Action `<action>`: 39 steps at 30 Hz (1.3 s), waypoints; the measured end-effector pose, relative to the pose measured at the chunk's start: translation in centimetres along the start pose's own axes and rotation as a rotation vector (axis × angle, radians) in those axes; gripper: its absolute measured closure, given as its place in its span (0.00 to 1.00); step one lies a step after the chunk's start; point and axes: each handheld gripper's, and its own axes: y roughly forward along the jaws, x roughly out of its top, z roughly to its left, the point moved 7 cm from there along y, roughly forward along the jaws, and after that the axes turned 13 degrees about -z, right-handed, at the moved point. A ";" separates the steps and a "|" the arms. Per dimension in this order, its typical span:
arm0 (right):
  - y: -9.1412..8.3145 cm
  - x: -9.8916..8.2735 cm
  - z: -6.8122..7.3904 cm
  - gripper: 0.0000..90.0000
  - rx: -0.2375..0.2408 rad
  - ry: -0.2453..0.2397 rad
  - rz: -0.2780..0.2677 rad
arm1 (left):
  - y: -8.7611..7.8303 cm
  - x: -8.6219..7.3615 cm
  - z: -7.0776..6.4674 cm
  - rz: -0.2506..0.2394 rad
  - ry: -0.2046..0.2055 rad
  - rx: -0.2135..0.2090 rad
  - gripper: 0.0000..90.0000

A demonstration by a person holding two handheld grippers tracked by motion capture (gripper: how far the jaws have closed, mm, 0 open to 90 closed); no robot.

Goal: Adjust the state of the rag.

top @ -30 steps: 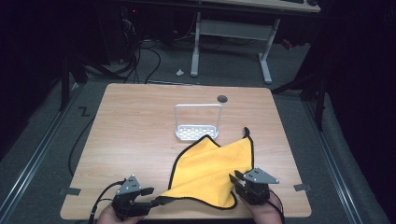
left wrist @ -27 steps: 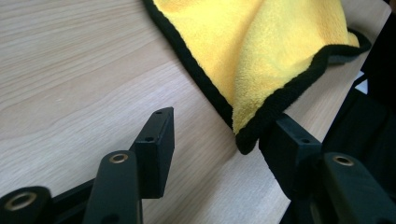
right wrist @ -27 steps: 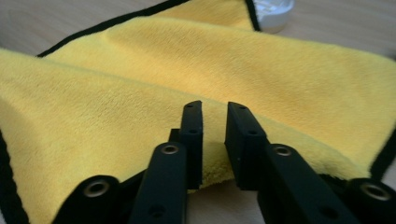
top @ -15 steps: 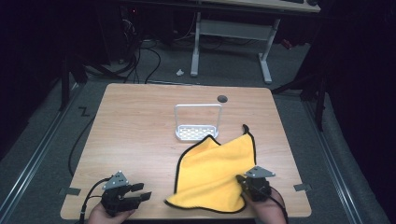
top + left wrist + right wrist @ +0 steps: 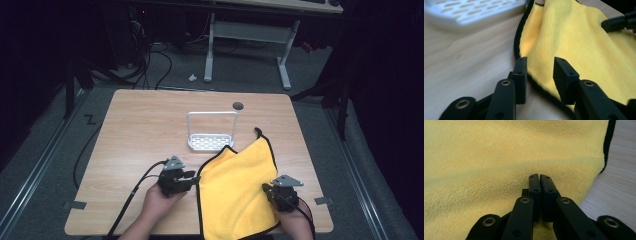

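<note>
Dim workshop floor, cables and a desk frame surround a pale wood-grain table (image 5: pixel 140 130), matte and smooth. On it, from about the centre out to 5 o'clock, lies a yellow cloth (image 5: pixel 235 195), a fleecy microfibre square with a black stitched hem, rumpled into soft ridges and spilling over the near edge. At 12 o'clock of the cloth stands a white rack (image 5: pixel 212 131), a perforated plastic tray with a thin arched wire handle, its near corner touching the cloth's far tip. At 3 o'clock of the cloth the right gripper (image 5: pixel 540 178) has its jaws pressed together over the pile; whether a fold is pinched between them I cannot tell. At 9 o'clock the left gripper (image 5: pixel 540 72) straddles the black hem with its jaws half apart, having just been closing, the pads not yet on the fabric. I judge the main risk is a shallow bite: the hem could slip out on lifting, or the pull could drag the cloth into the light rack and shove it
</note>
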 end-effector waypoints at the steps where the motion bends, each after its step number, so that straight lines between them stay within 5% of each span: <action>1: 0.0 0.0 0.0 0.99 0.002 0.002 -0.001 | 1.1 0.4 0.1 0.007 -0.002 0.001 0.77; 6: 0.0 0.0 0.0 0.99 0.001 -0.006 0.002 | 4.0 0.0 0.1 0.120 0.047 0.042 0.87; 8: 0.0 0.0 0.0 0.99 0.002 -0.010 0.001 | 3.7 -0.3 -0.3 0.115 0.057 0.045 0.89; 13: 0.2 0.1 0.2 0.98 0.007 -0.015 0.000 | 0.5 -2.0 -1.0 0.110 0.085 0.049 0.91; 19: 1.3 0.9 1.4 0.97 0.005 -0.104 0.006 | -5.4 -5.6 -3.7 0.074 -0.002 -0.013 0.91; 24: 3.4 2.4 1.7 0.96 -0.004 -0.177 0.023 | -6.7 -6.5 -5.8 0.096 -0.007 -0.070 0.90; 28: 4.0 2.8 1.4 0.94 -0.012 -0.171 0.029 | -5.9 -3.7 -4.1 0.035 0.010 -0.042 0.83; 31: 3.6 2.7 1.3 0.88 -0.004 -0.159 0.022 | -3.9 -0.9 -1.2 -0.007 -0.011 0.002 0.83; 35: 1.9 2.9 1.3 0.87 -0.016 -0.129 -0.019 | -0.2 -0.4 0.9 0.079 0.028 0.067 0.84; 37: 0.9 2.6 1.5 0.88 -0.012 -0.114 -0.035 | 0.6 -1.0 1.4 0.119 0.029 0.085 0.87; 39: -0.2 1.7 1.7 0.91 0.005 -0.086 -0.021 | 0.2 -1.4 1.5 0.099 0.032 0.092 0.92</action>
